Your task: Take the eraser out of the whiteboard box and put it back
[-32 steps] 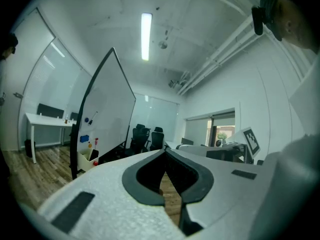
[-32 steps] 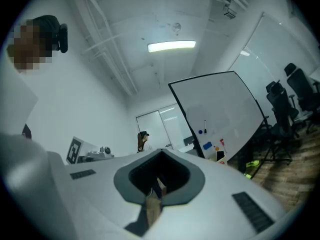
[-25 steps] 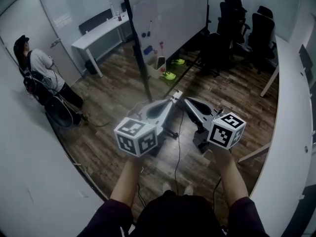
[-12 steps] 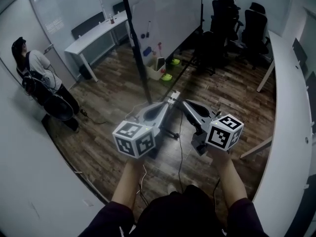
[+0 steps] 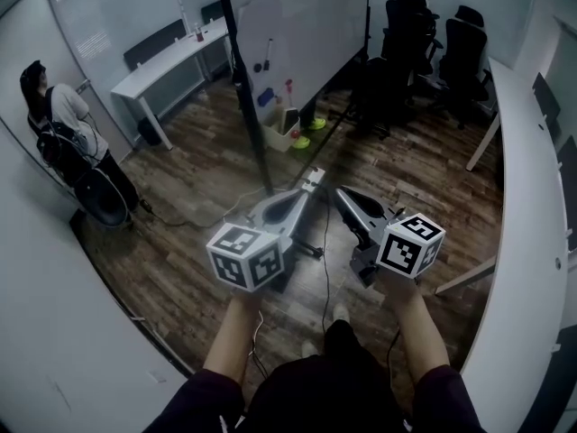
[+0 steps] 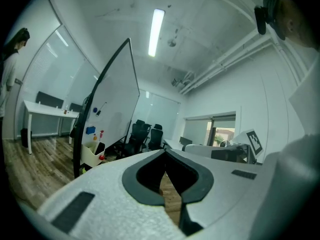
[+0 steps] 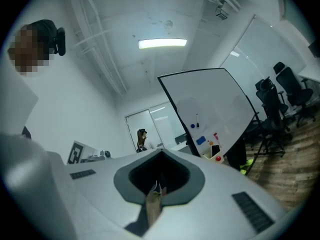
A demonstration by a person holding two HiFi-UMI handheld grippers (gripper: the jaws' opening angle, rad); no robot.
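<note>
Cream whiteboard box [image 5: 282,126] low on the whiteboard [image 5: 306,34], left hand-held gripper [image 5: 315,176], right hand-held gripper [image 5: 342,191], both pressed together

Wood floor [image 5: 198,179] (dark planks) carries a white table [image 5: 167,59], black chairs [image 5: 403,34].

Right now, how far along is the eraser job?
Nothing looks done. The left gripper and right gripper are both shut and empty, held over the floor, well short of the whiteboard. In hand: nothing yet. Left: reach the box by its lower edge, take the eraser out, put it back.
</note>
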